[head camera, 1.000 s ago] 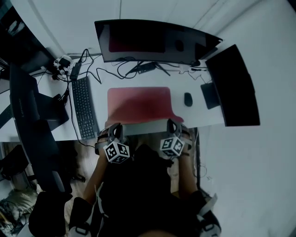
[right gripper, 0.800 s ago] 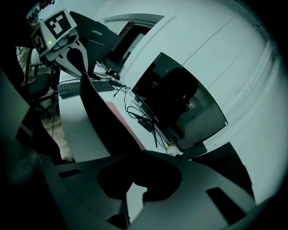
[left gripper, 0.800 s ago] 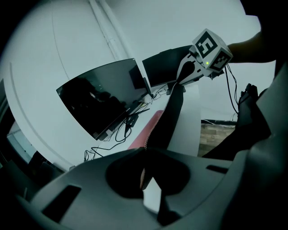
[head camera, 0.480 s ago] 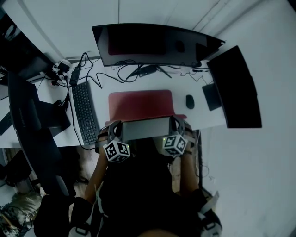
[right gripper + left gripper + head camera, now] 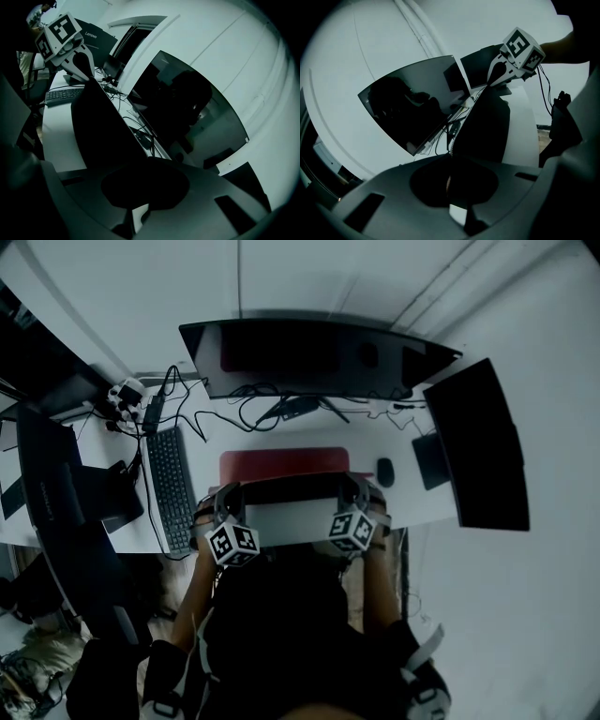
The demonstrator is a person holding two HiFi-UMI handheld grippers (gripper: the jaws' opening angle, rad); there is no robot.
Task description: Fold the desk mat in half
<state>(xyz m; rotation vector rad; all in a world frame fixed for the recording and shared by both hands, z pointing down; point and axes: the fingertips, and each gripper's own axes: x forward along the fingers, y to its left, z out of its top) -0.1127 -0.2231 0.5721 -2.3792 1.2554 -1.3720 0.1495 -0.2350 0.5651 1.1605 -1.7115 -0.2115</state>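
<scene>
the left hand-held gripper and right hand-held gripper are each clenched on a near corner of the desk mat. its lifted edge spans left to right between them. the red far half lies straight ahead on the worktop, equally near both.

White desk, seen from above. Ref. = curved monitor at back edge.
- Just in front of monitor: tangle of cables.
- Further in front, centre: red desk mat. Far part flat on desk, near part raised, pale underside up.
- Front-L of monitor: keyboard, lengthwise.
- Front-R: mouse; further R, small dark pad.
- Beyond monitor's L end: white plugs.
</scene>
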